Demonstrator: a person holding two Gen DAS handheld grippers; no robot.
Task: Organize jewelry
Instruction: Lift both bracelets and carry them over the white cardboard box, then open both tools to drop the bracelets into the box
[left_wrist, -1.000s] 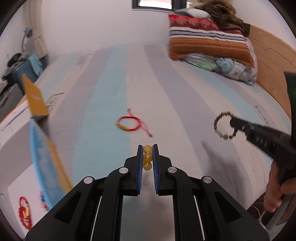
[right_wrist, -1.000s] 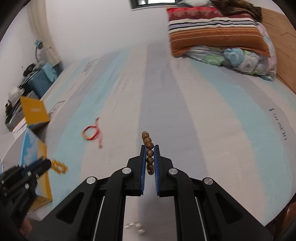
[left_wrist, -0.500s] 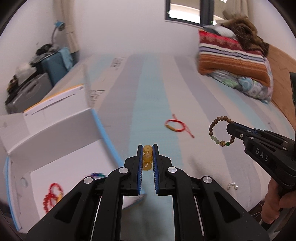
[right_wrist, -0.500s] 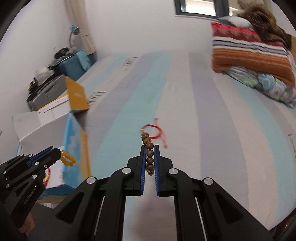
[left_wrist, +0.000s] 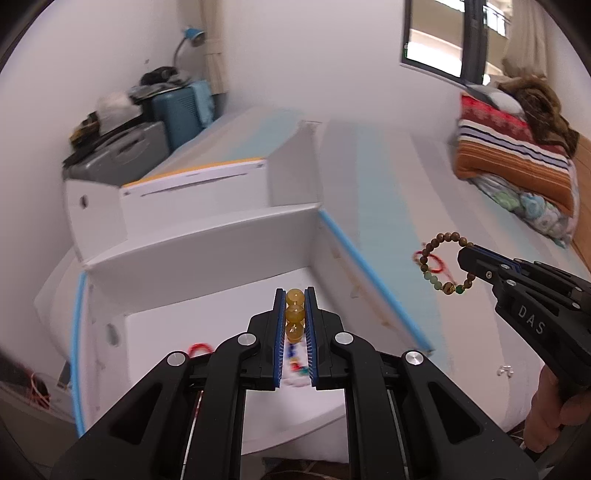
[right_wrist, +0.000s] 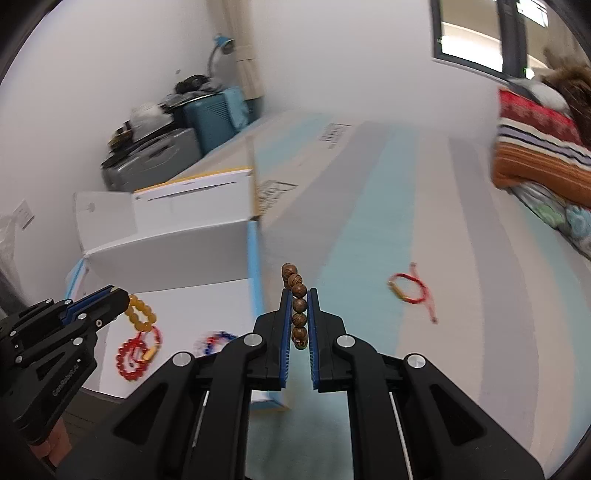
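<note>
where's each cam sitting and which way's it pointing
Left wrist: on the left gripper, looking down into the white box; its jaws pinch yellow beads; a hand shows.
Right wrist: on the right gripper, looking along the striped bed; jaws pinch the wooden bracelet.
Shared: box, both bracelets, each other's gripper.

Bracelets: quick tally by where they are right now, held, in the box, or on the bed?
Held: 2, amber bracelet in the left gripper, brown bracelet in the right gripper
In the white box: 2, red bead bracelet, blurred multicoloured one
On the bed: 1, red cord bracelet
Total: 5
</note>
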